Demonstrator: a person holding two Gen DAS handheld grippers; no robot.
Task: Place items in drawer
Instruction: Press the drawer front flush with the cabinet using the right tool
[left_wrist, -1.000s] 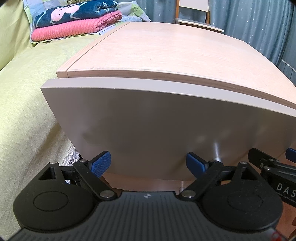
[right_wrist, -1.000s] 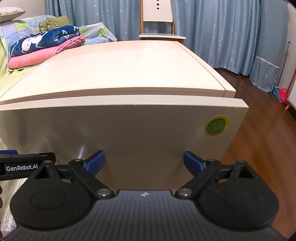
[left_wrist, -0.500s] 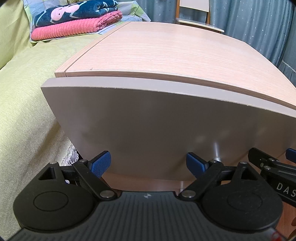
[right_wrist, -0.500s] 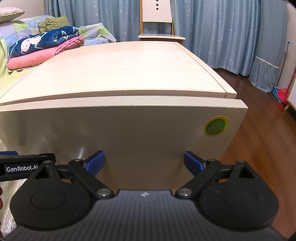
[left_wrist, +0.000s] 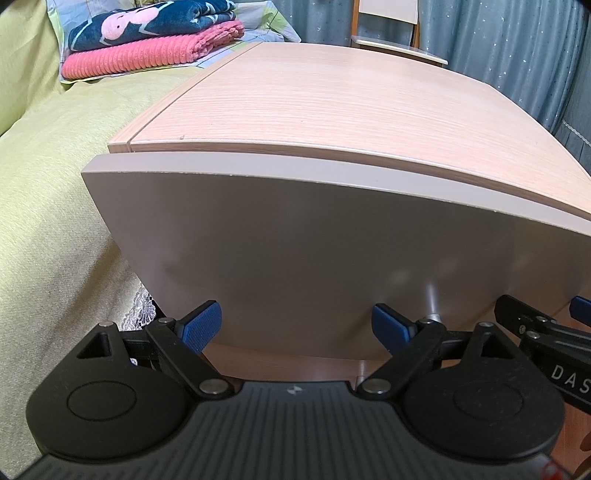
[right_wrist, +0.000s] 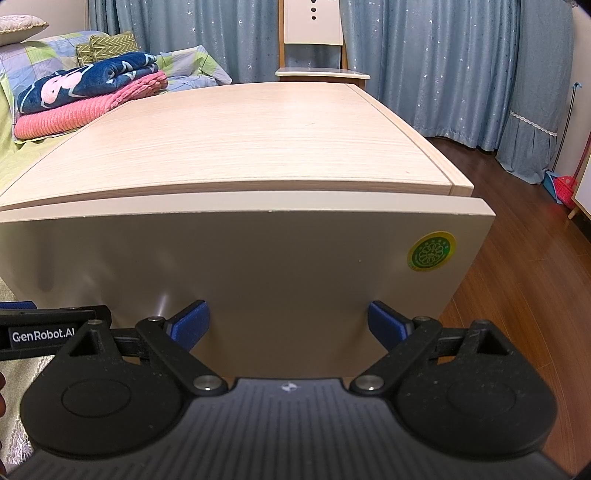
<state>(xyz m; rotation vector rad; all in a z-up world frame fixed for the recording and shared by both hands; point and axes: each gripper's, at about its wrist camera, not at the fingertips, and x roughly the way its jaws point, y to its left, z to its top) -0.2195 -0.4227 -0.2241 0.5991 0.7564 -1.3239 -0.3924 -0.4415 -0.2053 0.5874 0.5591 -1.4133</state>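
Left hand-held gripper (left_wrist: 295, 325): blue-padded fingers spread wide, nothing between them, tips at the lower edge of the flat beige drawer front (left_wrist: 314, 251) directly ahead. The front stands slightly proud of the light wood-grain cabinet top (left_wrist: 332, 107) above and beyond. Right hand-held gripper (right_wrist: 286, 323): likewise spread and empty, close to the same panel; a round green-and-yellow sticker (right_wrist: 430, 251) sits ahead to its right. Judged stage: closing or just opening; no items visible, drawer interior hidden.

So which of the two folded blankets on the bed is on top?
The navy blanket with the pink figure lies on top; the pink ribbed blanket is under it, sticking out along the front edge.
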